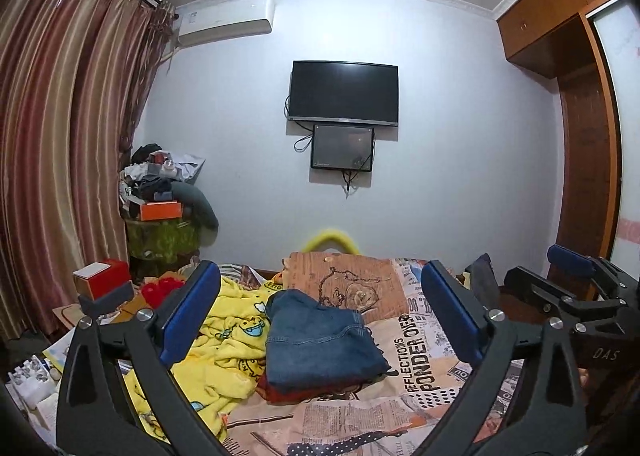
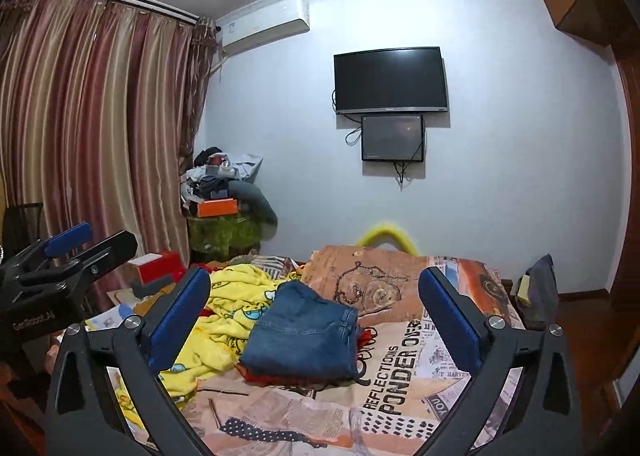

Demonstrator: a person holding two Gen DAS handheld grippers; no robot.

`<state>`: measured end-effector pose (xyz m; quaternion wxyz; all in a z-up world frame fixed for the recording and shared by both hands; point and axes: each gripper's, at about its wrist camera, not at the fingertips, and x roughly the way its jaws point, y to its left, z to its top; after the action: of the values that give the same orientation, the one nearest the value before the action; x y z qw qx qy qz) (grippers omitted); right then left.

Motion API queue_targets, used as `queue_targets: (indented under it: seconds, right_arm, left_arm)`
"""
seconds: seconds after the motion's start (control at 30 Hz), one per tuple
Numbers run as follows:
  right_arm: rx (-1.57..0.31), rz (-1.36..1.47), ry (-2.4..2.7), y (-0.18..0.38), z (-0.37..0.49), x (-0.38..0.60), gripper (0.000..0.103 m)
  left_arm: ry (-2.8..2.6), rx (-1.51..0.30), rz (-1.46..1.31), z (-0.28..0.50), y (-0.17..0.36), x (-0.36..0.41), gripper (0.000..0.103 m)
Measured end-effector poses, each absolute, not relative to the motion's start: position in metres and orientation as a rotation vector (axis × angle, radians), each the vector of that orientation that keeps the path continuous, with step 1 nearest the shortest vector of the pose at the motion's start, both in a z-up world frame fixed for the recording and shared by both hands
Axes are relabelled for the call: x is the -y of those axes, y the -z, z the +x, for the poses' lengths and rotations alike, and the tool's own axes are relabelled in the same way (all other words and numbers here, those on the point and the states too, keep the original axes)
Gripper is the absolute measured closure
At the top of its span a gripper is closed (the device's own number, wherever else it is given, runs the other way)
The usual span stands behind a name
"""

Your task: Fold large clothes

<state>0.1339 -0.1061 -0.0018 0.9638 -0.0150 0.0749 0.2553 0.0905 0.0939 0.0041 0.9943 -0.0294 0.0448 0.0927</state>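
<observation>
Both the left gripper and right gripper hang wide open, holding nothing, so grabbing carelessly could tip the folded jeans off the red cloth.

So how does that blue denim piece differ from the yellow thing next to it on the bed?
The denim piece is plain blue, while the yellow blanket carries cartoon prints. The denim is folded into a neat stack on something red; the blanket lies crumpled and spread out. The denim's patch is smaller, the blanket sprawls wider. Both rest on the printed bedcover, touched by neither tool.
</observation>
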Motion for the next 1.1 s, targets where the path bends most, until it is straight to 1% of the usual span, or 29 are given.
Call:
queue_targets:
  seconds: [1.1]
  right_arm:
    - [-0.192,-0.010,-0.512,0.0034,0.1375,0.1138,0.000]
  left_arm:
    - [-0.202,-0.126,-0.067,0.0998,0.0037,-0.0944,0.002]
